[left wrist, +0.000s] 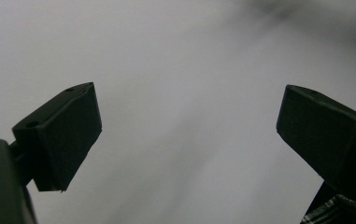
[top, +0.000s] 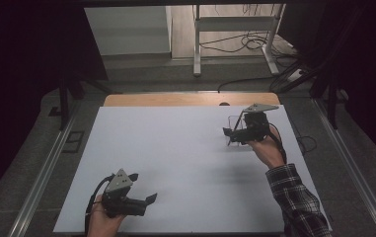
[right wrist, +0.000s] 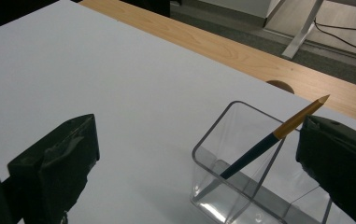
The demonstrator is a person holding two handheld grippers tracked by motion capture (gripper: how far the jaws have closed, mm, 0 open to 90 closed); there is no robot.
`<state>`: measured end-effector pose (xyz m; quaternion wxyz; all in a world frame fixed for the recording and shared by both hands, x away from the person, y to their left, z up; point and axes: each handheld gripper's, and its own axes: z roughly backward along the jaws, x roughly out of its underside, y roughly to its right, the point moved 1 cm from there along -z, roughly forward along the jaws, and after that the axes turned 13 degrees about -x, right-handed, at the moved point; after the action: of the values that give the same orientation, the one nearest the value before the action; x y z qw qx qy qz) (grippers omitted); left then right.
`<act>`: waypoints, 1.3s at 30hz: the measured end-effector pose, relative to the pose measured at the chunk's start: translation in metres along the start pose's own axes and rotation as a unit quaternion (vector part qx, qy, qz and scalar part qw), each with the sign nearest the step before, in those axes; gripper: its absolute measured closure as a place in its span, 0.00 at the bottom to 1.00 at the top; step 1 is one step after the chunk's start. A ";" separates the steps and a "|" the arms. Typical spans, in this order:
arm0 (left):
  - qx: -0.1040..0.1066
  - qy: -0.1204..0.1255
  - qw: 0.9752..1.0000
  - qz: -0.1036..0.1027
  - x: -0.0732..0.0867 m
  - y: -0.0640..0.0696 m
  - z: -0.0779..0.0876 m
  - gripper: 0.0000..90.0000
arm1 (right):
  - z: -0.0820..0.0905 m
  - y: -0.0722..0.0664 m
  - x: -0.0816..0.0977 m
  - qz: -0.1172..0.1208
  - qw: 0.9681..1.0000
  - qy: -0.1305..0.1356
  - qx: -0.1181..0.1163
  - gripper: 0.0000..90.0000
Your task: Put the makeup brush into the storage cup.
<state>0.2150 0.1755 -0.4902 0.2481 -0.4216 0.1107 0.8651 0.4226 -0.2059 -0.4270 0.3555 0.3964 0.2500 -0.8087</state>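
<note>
A clear plastic box [right wrist: 207, 173] stands on the white sheet [right wrist: 119, 84]. Inside it leans a pencil-like stick [right wrist: 255, 152], dark blue with an orange upper part and a pointed tip, resting against the box's far right rim. My right gripper [right wrist: 196, 135] is open; the box sits between its jaws, nearer the right one. From above, the right gripper [top: 230, 137] is at the sheet's far right, beside the box [top: 235, 122]. My left gripper [top: 143, 187] is open near the front left edge, with nothing between its jaws [left wrist: 187, 116].
The white sheet [top: 175, 158] covers most of a wooden table, whose bare strip [top: 185, 99] shows along the far edge. A white desk frame [top: 235, 29] and cables lie on the floor beyond. A plaid sleeve [top: 294, 197] comes in at the front right.
</note>
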 end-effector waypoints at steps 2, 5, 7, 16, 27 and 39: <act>0.000 0.000 1.000 0.000 0.000 0.000 0.000 0.08 | 0.000 -0.001 0.002 0.000 1.000 0.001 -0.002 0.00; 0.000 0.000 1.000 0.000 0.000 0.000 0.000 0.08 | 0.002 -0.003 0.003 0.001 1.000 0.003 -0.004 0.00; 0.000 0.000 1.000 0.000 0.000 0.000 0.000 0.08 | 0.003 -0.003 0.005 0.002 1.000 0.004 -0.005 0.00; 0.000 0.001 1.000 0.000 0.000 0.000 0.000 0.08 | 0.005 -0.009 0.009 0.007 1.000 0.006 -0.011 0.00; 0.002 0.001 1.000 -0.001 0.000 0.000 0.001 0.08 | 0.012 -0.011 0.015 0.006 1.000 0.008 -0.014 0.00; 0.005 0.001 1.000 0.000 -0.001 0.000 0.001 0.08 | 0.019 -0.021 0.021 0.009 1.000 0.007 -0.021 0.00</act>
<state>0.2144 0.1757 -0.4890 0.2498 -0.4214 0.1158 0.8641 0.3888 -0.2140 -0.4314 0.3693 0.3971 0.2655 -0.7972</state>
